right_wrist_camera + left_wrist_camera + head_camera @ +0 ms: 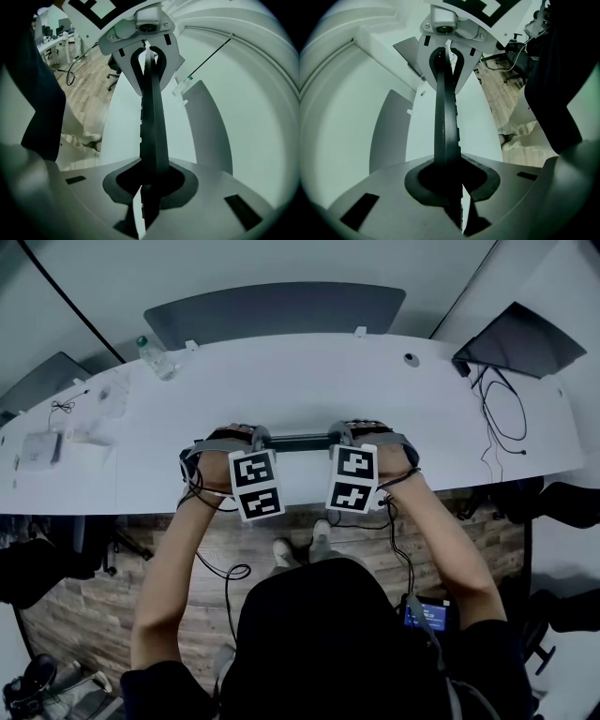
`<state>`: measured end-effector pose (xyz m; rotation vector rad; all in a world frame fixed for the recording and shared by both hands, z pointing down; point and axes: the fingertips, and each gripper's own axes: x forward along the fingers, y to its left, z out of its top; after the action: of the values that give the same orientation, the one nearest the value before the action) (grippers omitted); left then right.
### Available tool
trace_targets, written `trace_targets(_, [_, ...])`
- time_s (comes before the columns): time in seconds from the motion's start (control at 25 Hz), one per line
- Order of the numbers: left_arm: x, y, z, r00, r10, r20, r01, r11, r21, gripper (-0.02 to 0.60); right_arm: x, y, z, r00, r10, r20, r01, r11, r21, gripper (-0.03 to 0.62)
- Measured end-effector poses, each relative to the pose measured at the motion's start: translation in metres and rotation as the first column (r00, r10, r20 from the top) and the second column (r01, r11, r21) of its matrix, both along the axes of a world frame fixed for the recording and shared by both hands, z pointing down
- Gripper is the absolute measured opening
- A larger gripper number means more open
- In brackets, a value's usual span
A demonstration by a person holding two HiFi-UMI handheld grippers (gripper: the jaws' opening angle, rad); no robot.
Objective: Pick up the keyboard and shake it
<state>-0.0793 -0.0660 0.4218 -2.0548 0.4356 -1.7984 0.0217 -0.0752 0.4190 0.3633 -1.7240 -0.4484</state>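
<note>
Black keyboard (292, 441) sits centre frame in the head view, edge-on, bridging your two tools. Left tool (257, 440) is clamped on its left end, right tool (341, 436) on its right end. Each gripper view shows the slim dark slab pinched between the pads and running away toward the other tool. It hangs over the near edge of the white worktop (309, 381), apparently clear of it. Pick-up looks done. The shake can't be judged from a still, so count it as yours to do.
</note>
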Motion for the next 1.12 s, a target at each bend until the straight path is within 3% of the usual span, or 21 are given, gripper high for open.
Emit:
trace_targets(0.4, [-0.004, 0.003, 0.039, 1.000, -0.004, -0.005, 0.004, 0.995, -0.098, 0.084, -0.004, 0.003, 0.038, 1.000, 0.003, -0.017, -0.005, 0.995, -0.099, 0.081])
trace_targets(1.12, [-0.008, 0.011, 0.107, 0.999, -0.023, -0.022, 0.017, 0.967, -0.256, 0.084, -0.008, 0.010, 0.104, 0.999, -0.001, -0.048, -0.011, 0.968, -0.250, 0.081])
